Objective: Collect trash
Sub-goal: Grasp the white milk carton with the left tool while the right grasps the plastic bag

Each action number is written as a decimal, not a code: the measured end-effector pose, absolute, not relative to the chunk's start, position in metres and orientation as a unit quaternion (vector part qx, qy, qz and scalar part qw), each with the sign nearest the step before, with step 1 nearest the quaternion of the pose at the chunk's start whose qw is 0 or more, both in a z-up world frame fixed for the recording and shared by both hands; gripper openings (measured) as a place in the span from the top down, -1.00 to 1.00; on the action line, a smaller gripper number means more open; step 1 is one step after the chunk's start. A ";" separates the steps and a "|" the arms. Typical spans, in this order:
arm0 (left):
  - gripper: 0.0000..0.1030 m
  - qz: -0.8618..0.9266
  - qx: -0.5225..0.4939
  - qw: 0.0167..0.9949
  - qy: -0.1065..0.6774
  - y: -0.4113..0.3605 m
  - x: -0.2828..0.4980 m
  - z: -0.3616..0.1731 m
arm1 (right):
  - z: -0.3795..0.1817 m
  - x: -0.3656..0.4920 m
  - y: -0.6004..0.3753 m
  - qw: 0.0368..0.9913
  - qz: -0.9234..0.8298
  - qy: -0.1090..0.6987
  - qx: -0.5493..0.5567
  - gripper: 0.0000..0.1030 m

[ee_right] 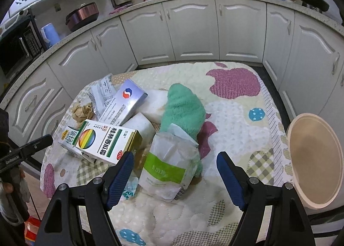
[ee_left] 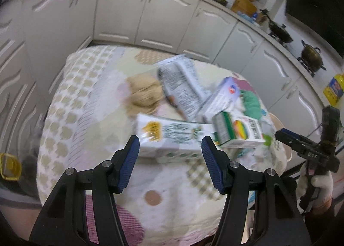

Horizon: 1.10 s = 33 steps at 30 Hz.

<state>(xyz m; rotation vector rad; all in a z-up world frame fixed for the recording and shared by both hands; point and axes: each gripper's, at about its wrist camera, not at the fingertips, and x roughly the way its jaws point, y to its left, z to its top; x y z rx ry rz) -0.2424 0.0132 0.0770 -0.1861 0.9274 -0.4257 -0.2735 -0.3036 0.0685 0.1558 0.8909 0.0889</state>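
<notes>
Left wrist view: left gripper tilted down over a quilted table cover, jaws part-way apart with nothing between them — lined up on the milk carton lying flat just ahead, probably the next piece to take. Behind it, crumpled brown paper, a printed leaflet, a blue-and-white medicine box and a green-and-white medicine box leaning on the carton, heaped together in one loose pile. Picture blurred, so finer print unreadable. At the right edge, the right gripper in a gloved hand.

Right wrist view: right gripper spread wide and empty, hanging over a white plastic pouch with a green label, likely its target. Green fluffy cloth lying partly under that pouch — trash or not, cannot tell. Beige round bin open just off the table's right side, seemingly placed there to receive the litter; nothing in it yet.
</notes>
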 end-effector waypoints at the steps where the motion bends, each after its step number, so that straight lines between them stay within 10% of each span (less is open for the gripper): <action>1: -0.14 -0.199 -0.097 0.867 0.447 0.018 -0.241 0.074 | 0.068 -0.273 -0.302 0.898 0.044 0.432 0.075 -0.50; 33: -0.14 -0.170 -0.199 0.834 0.485 0.028 -0.188 0.070 | 0.057 -0.262 -0.310 0.892 0.041 0.440 0.095 -0.51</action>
